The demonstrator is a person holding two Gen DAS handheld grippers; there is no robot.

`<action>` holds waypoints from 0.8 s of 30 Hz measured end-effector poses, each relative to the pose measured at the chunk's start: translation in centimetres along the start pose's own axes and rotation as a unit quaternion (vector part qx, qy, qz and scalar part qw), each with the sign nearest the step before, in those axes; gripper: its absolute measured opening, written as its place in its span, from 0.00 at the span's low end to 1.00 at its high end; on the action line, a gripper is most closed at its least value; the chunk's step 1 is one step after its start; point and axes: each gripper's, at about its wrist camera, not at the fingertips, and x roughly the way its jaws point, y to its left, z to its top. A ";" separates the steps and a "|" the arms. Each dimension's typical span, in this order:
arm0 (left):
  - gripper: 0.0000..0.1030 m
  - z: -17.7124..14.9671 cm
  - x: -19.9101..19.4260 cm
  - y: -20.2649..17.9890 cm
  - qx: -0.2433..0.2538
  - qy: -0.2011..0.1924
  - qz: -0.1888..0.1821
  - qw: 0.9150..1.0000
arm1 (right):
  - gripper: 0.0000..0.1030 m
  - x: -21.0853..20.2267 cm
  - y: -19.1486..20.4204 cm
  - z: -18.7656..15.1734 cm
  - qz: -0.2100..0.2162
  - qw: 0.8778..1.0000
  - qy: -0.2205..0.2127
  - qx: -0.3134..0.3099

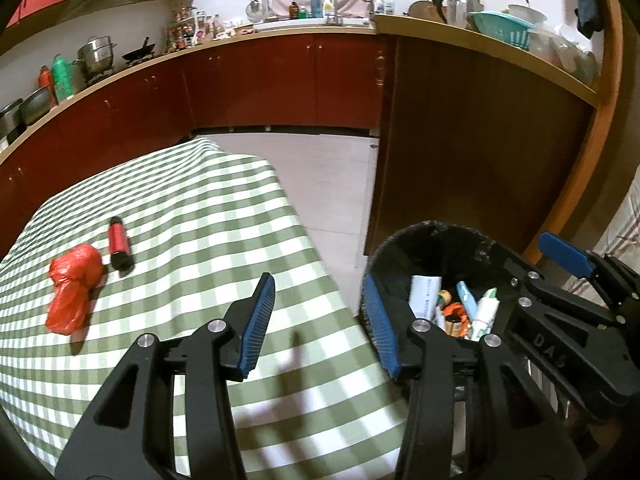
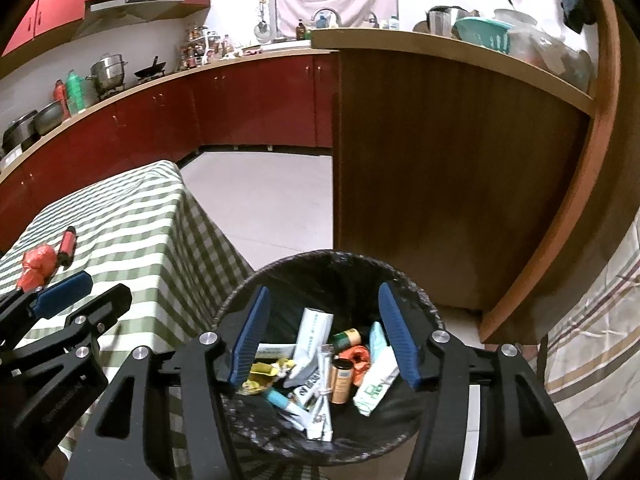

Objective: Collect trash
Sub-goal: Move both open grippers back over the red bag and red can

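both grippers are standing spread and empty: the right gripper (image 2: 326,336) is hanging over the black trash bin (image 2: 248,280) at lower centre, the left gripper (image 1: 320,320) over the checked tablecloth (image 1: 192,208). two pieces are lying at middle left, a red bag (image 1: 74,284) just beside a red tube (image 1: 119,244); the left one is probably needing to reach there, jaws straddling one piece squarely.

You can read only "DAS" embossed on the black right gripper (image 1: 560,264); the print on the wrappers is too blurred.
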 end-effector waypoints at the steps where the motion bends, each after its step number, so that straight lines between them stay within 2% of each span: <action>1: 0.45 -0.1 -0.1 0.4 -0.001 0.001 0.004 1.000 | 0.56 -0.1 0.3 0.0 0.002 1.000 0.000 -0.001; 9: 0.46 -0.8 -1.0 5.0 -0.024 0.004 0.040 0.999 | 0.57 -0.1 4.2 0.4 0.029 0.999 -0.001 -0.023; 11: 0.51 -1.0 -1.3 6.5 -0.031 0.003 0.053 0.998 | 0.57 -0.1 5.3 0.4 0.037 0.999 0.000 -0.029; 13: 0.51 -1.1 -1.5 7.8 -0.037 0.003 0.065 0.997 | 0.57 0.0 6.5 0.5 0.046 0.998 0.000 -0.036; 24: 0.60 -1.5 -2.6 16.9 -0.095 -0.002 0.140 0.986 | 0.58 0.9 13.2 1.3 0.093 0.993 0.007 -0.072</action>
